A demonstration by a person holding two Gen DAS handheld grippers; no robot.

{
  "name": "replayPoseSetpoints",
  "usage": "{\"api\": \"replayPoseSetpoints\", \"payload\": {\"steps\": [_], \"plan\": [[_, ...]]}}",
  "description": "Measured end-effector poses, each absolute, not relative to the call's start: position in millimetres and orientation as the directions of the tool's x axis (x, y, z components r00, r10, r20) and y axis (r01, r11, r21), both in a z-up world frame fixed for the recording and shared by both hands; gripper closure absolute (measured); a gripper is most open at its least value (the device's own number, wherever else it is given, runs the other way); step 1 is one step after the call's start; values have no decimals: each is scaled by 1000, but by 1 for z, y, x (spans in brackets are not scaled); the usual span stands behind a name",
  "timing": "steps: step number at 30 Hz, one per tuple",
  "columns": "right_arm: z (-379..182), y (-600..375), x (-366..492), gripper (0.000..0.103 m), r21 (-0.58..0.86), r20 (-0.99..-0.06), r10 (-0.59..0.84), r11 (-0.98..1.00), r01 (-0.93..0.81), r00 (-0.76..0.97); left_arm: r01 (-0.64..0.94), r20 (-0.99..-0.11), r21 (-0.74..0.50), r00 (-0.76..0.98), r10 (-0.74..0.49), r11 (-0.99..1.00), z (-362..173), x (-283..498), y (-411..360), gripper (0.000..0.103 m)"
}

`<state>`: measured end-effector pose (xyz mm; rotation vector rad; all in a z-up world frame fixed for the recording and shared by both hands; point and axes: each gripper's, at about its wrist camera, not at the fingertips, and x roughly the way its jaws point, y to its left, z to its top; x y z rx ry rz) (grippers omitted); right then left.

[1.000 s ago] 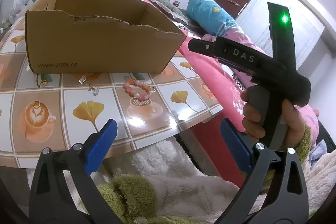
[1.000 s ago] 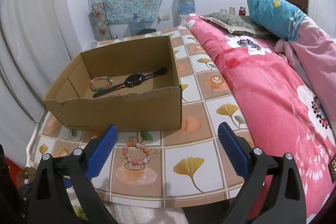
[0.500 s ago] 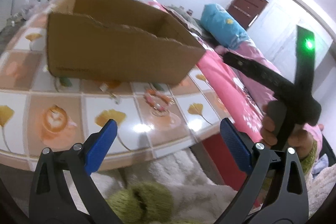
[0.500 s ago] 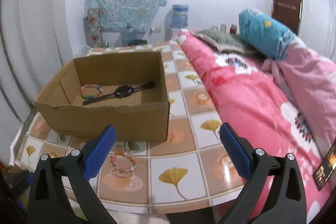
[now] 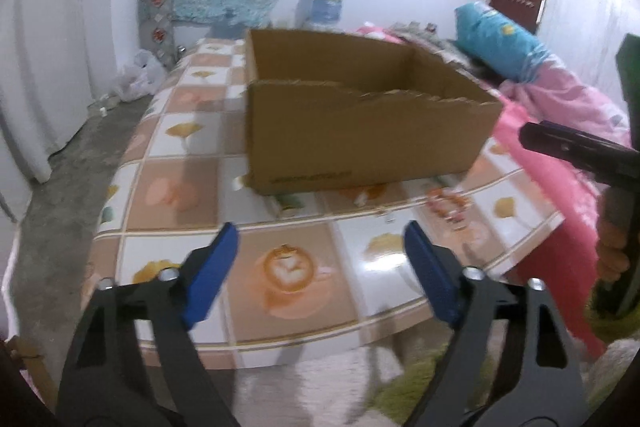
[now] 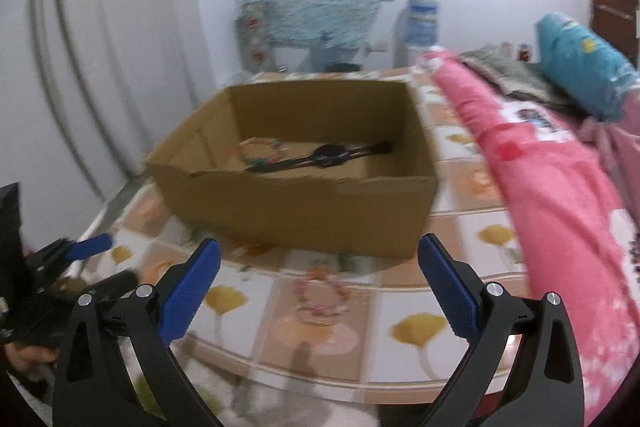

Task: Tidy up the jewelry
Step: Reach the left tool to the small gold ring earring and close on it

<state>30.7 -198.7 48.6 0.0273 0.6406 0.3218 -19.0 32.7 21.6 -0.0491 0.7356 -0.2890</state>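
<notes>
Pink beaded bracelet (image 6: 320,293) lies ahead between my right gripper (image 6: 318,287) fingers — both grippers (image 5: 318,259) spread, empty. Judged light, limp, slippery — pinch one strand.

Both wrist views face the cardboard box (image 5: 360,131) (image 6: 304,183) across the worktop's (image 5: 180,195) (image 6: 472,291) near edge; left camera sits lower.

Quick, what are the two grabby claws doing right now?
Left gripper: open, holding nothing.
Right gripper: open, holding nothing.
</notes>
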Motion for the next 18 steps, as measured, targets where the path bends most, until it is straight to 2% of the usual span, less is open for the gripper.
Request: {"api": "replayPoseSetpoints", "payload": {"steps": [2, 5, 6, 10, 14, 18], "plan": [[40, -187, 34, 16, 140, -609, 333, 939, -315, 720, 237, -673, -133, 691, -263, 962, 14, -11, 38, 40], [27, -171, 35, 27, 158, -646, 365, 923, -350, 671, 248, -693, -119, 673, -259, 961, 6, -3, 41, 53], [22, -165, 37, 32, 164, -659, 374, 918, -360, 652, 255, -700, -118, 664, -263, 960, 3, -1, 41, 55], [5, -146, 44, 41, 172, -701, 387, 907, -386, 598, 270, -738, -107, 624, -259, 957, -10, 9, 39, 68], [-7, -133, 52, 47, 196, -731, 408, 893, -404, 547, 277, -762, -108, 594, -259, 955, -20, 16, 36, 72], [-12, -125, 59, 48, 196, -740, 415, 886, -421, 529, 288, -769, -80, 591, -243, 954, -23, 20, 34, 73]]}}
